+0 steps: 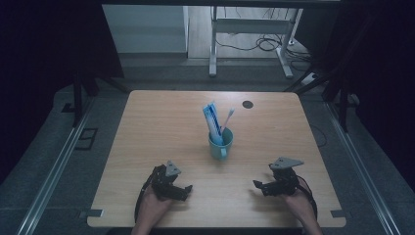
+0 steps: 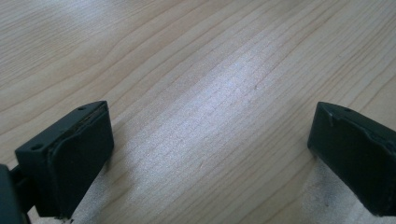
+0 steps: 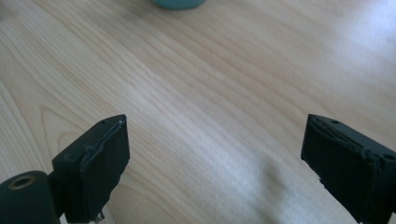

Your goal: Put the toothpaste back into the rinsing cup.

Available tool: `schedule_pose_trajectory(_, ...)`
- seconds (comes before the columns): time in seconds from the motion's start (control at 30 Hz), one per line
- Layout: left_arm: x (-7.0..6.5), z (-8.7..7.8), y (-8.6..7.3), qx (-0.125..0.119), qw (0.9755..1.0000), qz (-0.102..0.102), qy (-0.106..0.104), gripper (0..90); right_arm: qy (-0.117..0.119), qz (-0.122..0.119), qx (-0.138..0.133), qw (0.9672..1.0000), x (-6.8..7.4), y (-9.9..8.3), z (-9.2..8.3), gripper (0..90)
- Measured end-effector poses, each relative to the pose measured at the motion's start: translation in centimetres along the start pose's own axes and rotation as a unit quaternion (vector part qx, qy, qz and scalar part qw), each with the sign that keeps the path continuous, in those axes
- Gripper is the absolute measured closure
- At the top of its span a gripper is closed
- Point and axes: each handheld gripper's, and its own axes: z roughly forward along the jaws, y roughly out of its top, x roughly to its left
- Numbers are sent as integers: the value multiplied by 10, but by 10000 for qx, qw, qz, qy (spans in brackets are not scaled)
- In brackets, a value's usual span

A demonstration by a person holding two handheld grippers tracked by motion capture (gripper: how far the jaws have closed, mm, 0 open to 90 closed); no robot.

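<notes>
A teal mug [image 1: 220,143] stands near the middle of the wooden table [image 1: 161,122]. A blue-and-white toothpaste tube [image 1: 212,121] and a toothbrush [image 1: 228,117] stick up out of it. My left gripper [image 1: 182,192] rests low on the table near the front edge, left of the mug, jaws wide apart [image 2: 210,154] over bare wood. My right gripper [image 1: 260,186] sits at the front right, also open [image 3: 215,158] with nothing between its fingers. The mug's base [image 3: 179,3] peeks in at the top of the right gripper view.
A small dark round mark [image 1: 247,104] lies near the table's far edge. Beyond the table stands a white desk frame [image 1: 254,29] with cables on the floor. Metal rails [image 1: 54,166] run along the floor on both sides.
</notes>
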Motion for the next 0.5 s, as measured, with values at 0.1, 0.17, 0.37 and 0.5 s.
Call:
schedule_pose_trajectory(0.1, 0, 0, 0, 3, 10000, 6, 3, 3, -4, 41, 29, 10000, -1, -8, 3, 82)
schedule_pose_trajectory(0.17, 0, 0, 0, 1, 10000, 5, 3, 3, -8, 61, 64, 10000, -2, -13, 5, 81)
schedule_pose_trajectory(0.37, 0, 0, 0, 1, 10000, 8, 5, 3, -101, -52, 54, 9999, 1, -21, 8, 74)
schedule_pose_trajectory(0.5, 0, 0, 0, 1, 10000, 11, 5, 3, -109, -57, 35, 9999, 1, -22, 8, 79)
